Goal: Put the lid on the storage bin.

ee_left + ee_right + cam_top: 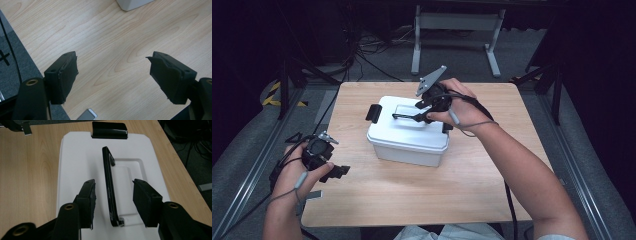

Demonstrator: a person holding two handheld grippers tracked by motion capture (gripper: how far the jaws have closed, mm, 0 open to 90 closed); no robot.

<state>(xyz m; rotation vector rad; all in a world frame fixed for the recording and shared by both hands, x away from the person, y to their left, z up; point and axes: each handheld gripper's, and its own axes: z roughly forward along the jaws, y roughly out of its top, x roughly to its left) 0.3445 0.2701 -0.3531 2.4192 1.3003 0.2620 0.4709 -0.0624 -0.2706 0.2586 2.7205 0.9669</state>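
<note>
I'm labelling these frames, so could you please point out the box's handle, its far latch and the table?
handle point(108, 182), right gripper view, mid bar.
latch point(109, 130), right gripper view, its top face.
table point(112, 42), left gripper view, bare wood.

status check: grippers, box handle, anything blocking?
Right gripper open, jaws either side of raised black handle, not closed on it. Left gripper open over bare table. White box lid on. Nothing blocking.

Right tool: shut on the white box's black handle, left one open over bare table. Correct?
Not quite. The right tool is open, its jaws straddling the black handle of the white box without touching, per the right gripper view. The left tool is open over table.
</note>
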